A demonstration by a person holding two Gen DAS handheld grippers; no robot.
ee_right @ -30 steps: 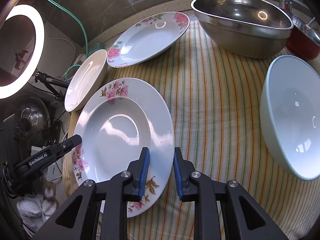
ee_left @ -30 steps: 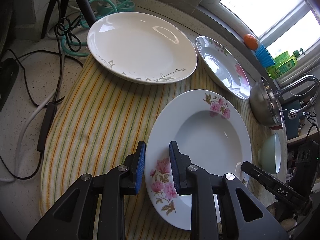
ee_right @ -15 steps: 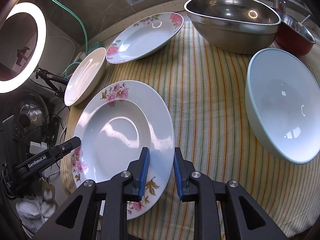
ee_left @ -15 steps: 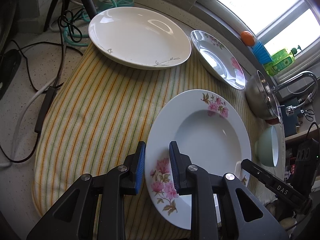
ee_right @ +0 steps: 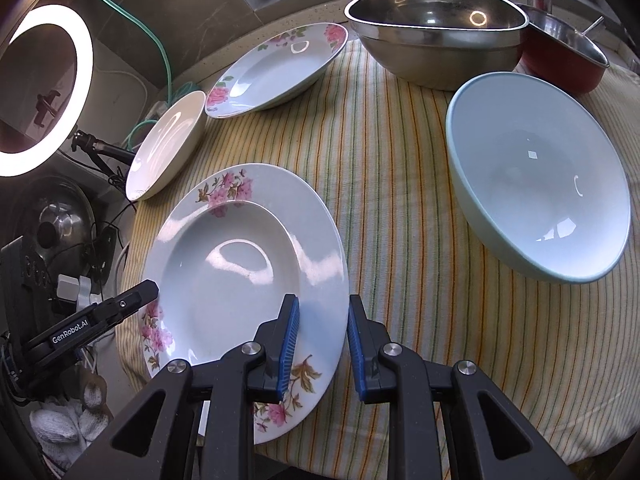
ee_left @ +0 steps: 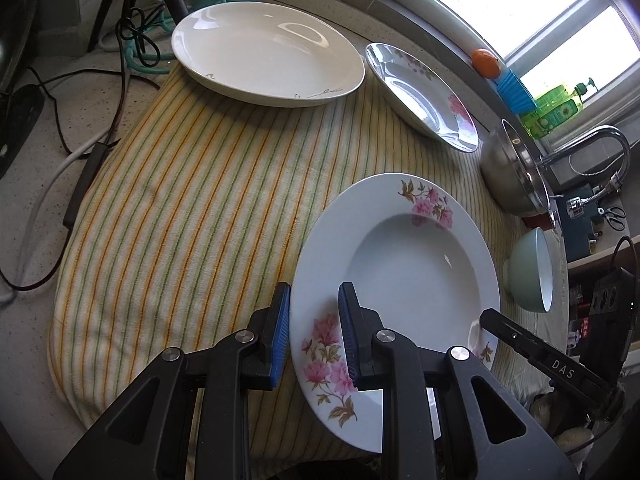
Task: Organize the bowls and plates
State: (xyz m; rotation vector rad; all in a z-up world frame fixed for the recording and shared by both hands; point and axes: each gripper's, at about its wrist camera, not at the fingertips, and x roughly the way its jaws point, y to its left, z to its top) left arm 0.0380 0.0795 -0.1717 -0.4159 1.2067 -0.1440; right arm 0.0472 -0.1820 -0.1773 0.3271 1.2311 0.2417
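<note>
Both claws grip the flowered plate by its rim, the left claw [ee_left: 312,328] on one edge and the right claw [ee_right: 320,340] on the opposite; over the last second the plate [ee_left: 400,276] has drifted level above the striped cloth [ee_left: 192,200], probably lifted for stacking. Beyond lie a white plate [ee_left: 264,52], a second flowered plate [ee_left: 424,96], a blue bowl [ee_right: 536,200] and a steel bowl [ee_right: 436,36]; nothing blocks the way.

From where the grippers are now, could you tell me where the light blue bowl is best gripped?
Probably at the rim of the light blue bowl, from above on its near side: it stands upright and open on the striped cloth, and the thin wall suits one finger inside, one outside.
</note>
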